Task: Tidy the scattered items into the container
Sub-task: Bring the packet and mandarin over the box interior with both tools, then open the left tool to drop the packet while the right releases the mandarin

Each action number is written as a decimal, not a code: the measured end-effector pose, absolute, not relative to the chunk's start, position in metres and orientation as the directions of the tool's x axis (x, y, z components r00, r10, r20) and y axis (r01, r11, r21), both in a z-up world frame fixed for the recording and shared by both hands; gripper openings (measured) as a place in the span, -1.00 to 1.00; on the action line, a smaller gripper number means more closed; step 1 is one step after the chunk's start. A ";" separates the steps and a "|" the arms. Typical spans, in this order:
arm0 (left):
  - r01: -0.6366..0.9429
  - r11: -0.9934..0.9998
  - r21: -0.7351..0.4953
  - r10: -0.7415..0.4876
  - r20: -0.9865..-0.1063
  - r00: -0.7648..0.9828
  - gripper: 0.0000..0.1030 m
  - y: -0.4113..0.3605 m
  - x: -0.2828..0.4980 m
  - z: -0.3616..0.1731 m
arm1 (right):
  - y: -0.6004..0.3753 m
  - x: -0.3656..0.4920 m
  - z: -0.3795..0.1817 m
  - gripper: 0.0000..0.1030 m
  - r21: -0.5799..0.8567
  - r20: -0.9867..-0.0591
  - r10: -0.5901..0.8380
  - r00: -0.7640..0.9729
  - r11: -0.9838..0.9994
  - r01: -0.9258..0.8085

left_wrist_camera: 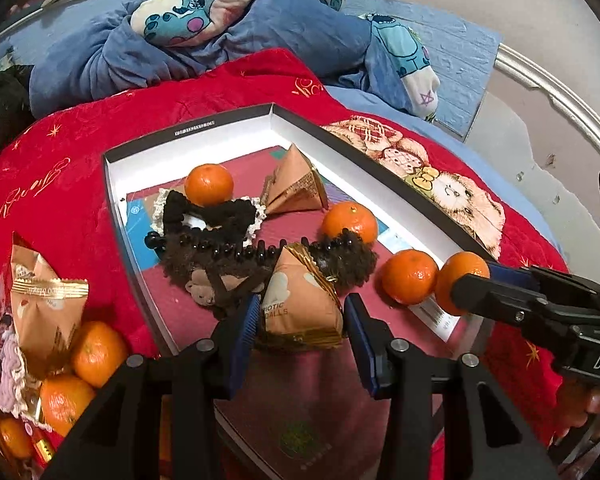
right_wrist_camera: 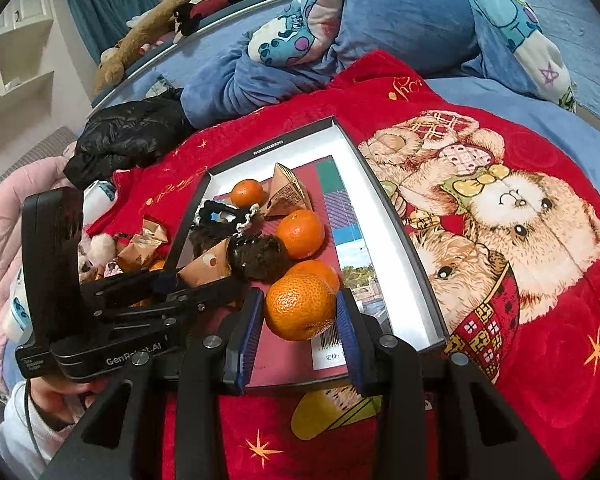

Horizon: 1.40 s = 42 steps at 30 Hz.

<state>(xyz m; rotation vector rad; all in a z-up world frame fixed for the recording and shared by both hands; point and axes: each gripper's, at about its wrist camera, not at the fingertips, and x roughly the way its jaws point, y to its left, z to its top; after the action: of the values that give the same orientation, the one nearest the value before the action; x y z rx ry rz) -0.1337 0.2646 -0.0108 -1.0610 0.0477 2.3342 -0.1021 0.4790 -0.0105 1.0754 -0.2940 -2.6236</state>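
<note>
A shallow black-rimmed box (left_wrist_camera: 188, 131) (right_wrist_camera: 400, 216) lies on a red blanket and holds several tangerines, snack packets and dark fuzzy hair clips (left_wrist_camera: 220, 256). My left gripper (left_wrist_camera: 300, 320) is closed on a tan triangular snack packet (left_wrist_camera: 300, 304) over the box's near part. My right gripper (right_wrist_camera: 300, 312) is closed on a tangerine (right_wrist_camera: 300, 306) (left_wrist_camera: 458, 280) over the box's near right corner. Another tangerine (left_wrist_camera: 410, 276) lies beside it. Outside the box, at the left, lie more snack packets (left_wrist_camera: 44, 308) and tangerines (left_wrist_camera: 98, 352).
The red teddy-bear blanket (right_wrist_camera: 500, 220) covers the bed. A rumpled blue duvet (left_wrist_camera: 180, 48) and a black jacket (right_wrist_camera: 128, 136) lie behind the box. A pink crocheted item (left_wrist_camera: 0, 376) sits among the loose things at the left.
</note>
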 end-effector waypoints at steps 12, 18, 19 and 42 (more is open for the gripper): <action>-0.533 -0.820 -0.209 0.514 -0.679 -0.524 -0.12 0.265 -0.128 -0.012 | 0.461 -0.101 -0.021 -0.31 0.224 -0.707 -0.295 -0.643 -0.956 0.192; -0.533 -0.824 -0.192 0.504 -0.678 -0.535 -0.12 0.269 -0.124 -0.013 | 0.463 -0.118 -0.024 -0.31 0.214 -0.714 -0.270 -0.646 -0.963 0.165; -0.533 -0.824 -0.193 0.505 -0.678 -0.535 -0.12 0.270 -0.123 -0.013 | 0.463 -0.122 -0.025 -0.31 0.208 -0.720 -0.259 -0.644 -0.966 0.156; -0.545 -0.831 -0.110 0.471 -0.660 -0.585 -0.05 0.281 -0.114 -0.019 | 0.458 -0.139 -0.028 -0.25 0.182 -0.693 -0.230 -0.683 -0.973 0.143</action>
<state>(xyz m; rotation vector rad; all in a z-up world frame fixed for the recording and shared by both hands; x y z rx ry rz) -0.1144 0.2811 -0.0186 -0.9485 0.1388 2.3758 -0.1392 0.4579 -0.0282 1.1363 -0.1667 -2.7036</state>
